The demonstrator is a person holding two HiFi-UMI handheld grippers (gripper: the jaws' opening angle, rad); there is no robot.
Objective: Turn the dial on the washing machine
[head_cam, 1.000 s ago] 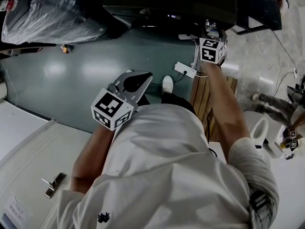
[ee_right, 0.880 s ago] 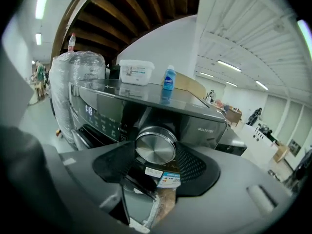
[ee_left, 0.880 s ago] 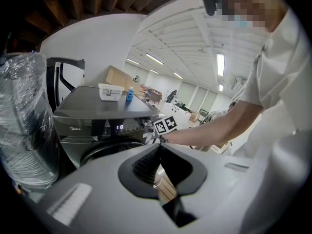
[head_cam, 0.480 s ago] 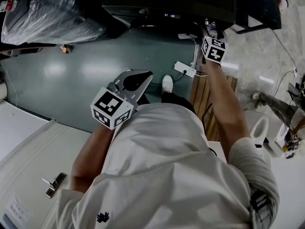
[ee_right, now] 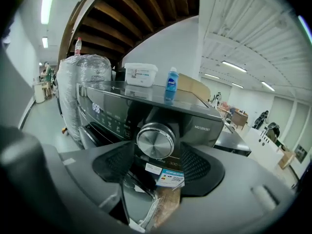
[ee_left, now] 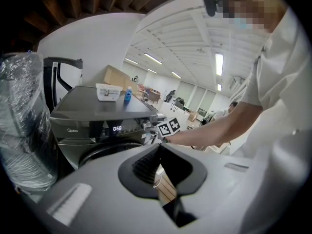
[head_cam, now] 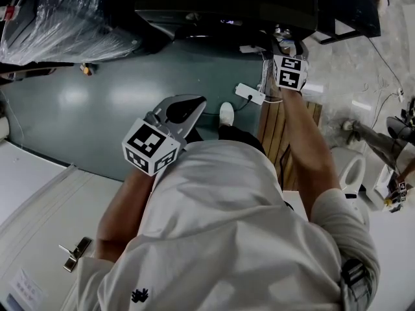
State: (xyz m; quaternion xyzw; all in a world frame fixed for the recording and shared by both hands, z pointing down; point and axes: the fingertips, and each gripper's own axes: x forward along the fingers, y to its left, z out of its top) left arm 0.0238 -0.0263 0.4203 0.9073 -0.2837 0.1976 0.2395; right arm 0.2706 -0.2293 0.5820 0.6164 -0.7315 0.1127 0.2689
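Head view: I've got the left gripper (head_cam: 193, 103) held out over the green floor (head_cam: 97, 96), and the right gripper (head_cam: 284, 44) is up at the washing machine (head_cam: 227, 5) front. Left gripper view: jaws pinched together on nothing, pointing at the machine. Right gripper view: jaws clasp the silver dial (ee_right: 155, 140), which sits on the control panel just right of the display (ee_right: 96, 108).

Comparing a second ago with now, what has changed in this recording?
The right hand-held gripper has rolled about its own axis at the washing machine. Its marker cube shows different faces in each head view while barely shifting place. The dial sits between its jaws. The left hand-held gripper stayed low in front of the person, jaws together and empty.
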